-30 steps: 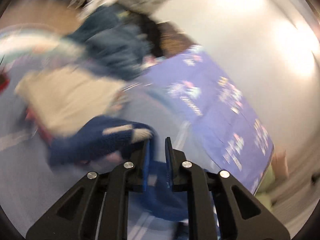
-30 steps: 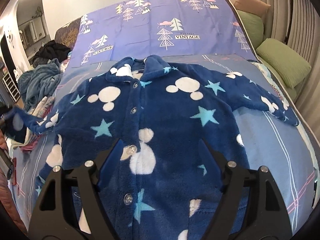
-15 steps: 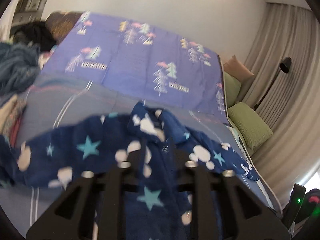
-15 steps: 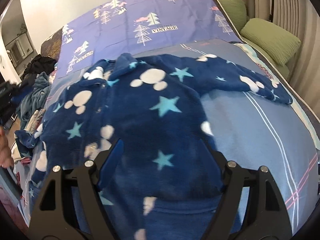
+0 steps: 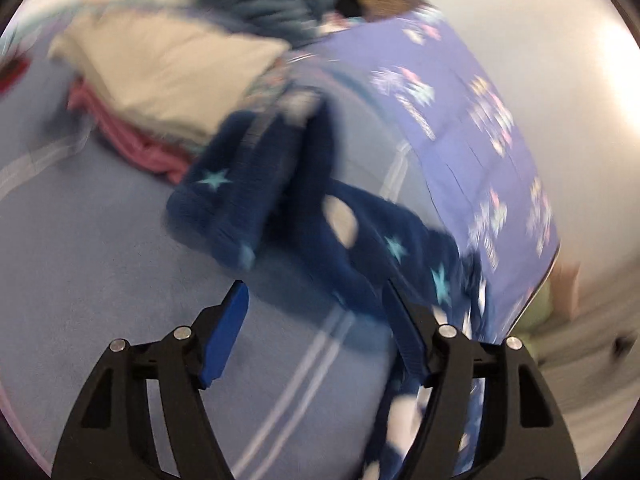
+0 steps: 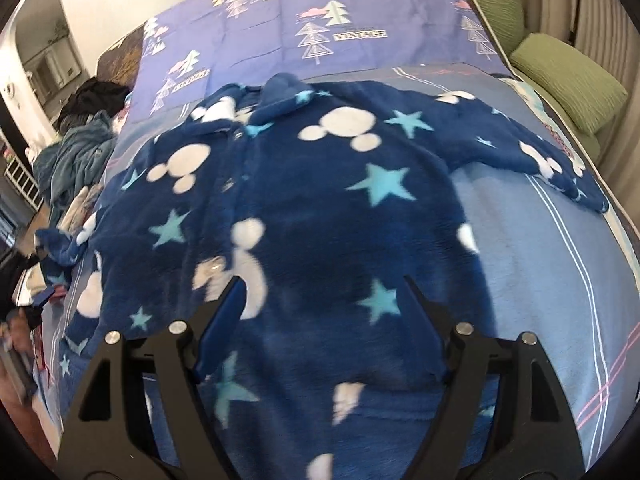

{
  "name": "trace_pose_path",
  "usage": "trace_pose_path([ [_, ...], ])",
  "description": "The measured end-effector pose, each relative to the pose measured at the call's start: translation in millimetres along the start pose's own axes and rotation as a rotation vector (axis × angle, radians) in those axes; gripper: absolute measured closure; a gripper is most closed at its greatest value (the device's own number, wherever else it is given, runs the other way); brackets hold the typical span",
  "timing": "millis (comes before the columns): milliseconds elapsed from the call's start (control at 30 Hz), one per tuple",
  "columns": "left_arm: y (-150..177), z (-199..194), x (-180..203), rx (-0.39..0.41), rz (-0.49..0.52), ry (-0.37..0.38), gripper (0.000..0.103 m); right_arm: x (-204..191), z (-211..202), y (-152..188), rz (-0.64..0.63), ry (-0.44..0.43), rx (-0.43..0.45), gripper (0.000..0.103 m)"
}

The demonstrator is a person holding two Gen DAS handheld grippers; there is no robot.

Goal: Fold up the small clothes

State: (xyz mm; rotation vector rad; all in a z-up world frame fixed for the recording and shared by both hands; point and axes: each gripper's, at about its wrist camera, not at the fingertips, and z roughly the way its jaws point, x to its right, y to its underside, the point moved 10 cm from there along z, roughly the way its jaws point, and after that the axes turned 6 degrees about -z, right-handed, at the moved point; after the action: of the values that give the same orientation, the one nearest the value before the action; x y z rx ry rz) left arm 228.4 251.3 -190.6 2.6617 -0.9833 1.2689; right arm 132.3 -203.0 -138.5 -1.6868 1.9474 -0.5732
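A small navy fleece top [image 6: 312,208] with white mouse shapes and teal stars lies spread, front up, on the blue bed sheet [image 6: 532,248]. My right gripper [image 6: 320,284] is open and empty, hovering over the top's lower middle. In the blurred left wrist view my left gripper [image 5: 316,300] is open and empty above the sheet, just short of the top's left sleeve [image 5: 240,196], which lies crumpled. The right sleeve [image 6: 536,152] stretches flat toward the bed's right edge.
A stack of folded clothes [image 5: 160,64], cream over pink, lies beyond the left sleeve. A teal blanket heap [image 6: 76,160] sits at the bed's left edge. A purple tree-print cover [image 6: 312,20] lies at the head. Green cushions [image 6: 564,80] line the right side.
My left gripper was shut on the left sleeve and swung it over the top. It has let go, opened and swung back left. My right gripper shifted slightly and stayed open.
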Motion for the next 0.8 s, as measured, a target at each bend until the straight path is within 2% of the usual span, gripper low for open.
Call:
trace_pose_path([
  [67, -15.6, 18.9, -10.2, -0.036, -0.094, 0.006, 0.033, -6.2, -3.7, -0.9, -0.009, 0.003, 0.003, 0.024],
  [133, -28.7, 33.1, -9.9, -0.044, -0.147, 0.018, 0.033, -10.1, -9.5, -2.3, -0.019, 0.015, 0.011, 0.024],
  [200, -48.3, 38.1, -17.2, -0.001, -0.231, 0.019, 0.034, -9.2, -14.3, -3.3, -0.026, 0.033, 0.016, 0.023],
  [267, -63.9, 40.6, -15.3, 0.030, -0.283, 0.059, 0.043, -6.8, -18.1, -3.1, -0.027, 0.048, 0.018, 0.023],
  [333, -77.2, 40.7, -7.8, 0.049, -0.297, 0.092, 0.068, -2.7, -19.9, -2.0, -0.019, 0.061, 0.016, 0.023],
  [433, -83.7, 34.9, 11.6, 0.067, -0.244, 0.094, 0.078, 2.8, -20.4, 0.3, -0.005, 0.064, 0.014, 0.023],
  [500, -83.5, 28.6, 20.6, 0.089, -0.186, 0.071, 0.080, 4.9, -20.6, 1.8, 0.004, 0.061, 0.014, 0.023],
  [700, -76.3, -4.9, 60.4, 0.160, 0.011, 0.113, 0.081, 12.5, -19.6, 5.2, 0.011, 0.054, 0.014, 0.022],
  [800, -68.4, -19.2, 110.1, 0.177, 0.161, 0.156, 0.081, 18.5, -17.3, 5.8, 0.028, 0.048, 0.011, 0.022],
])
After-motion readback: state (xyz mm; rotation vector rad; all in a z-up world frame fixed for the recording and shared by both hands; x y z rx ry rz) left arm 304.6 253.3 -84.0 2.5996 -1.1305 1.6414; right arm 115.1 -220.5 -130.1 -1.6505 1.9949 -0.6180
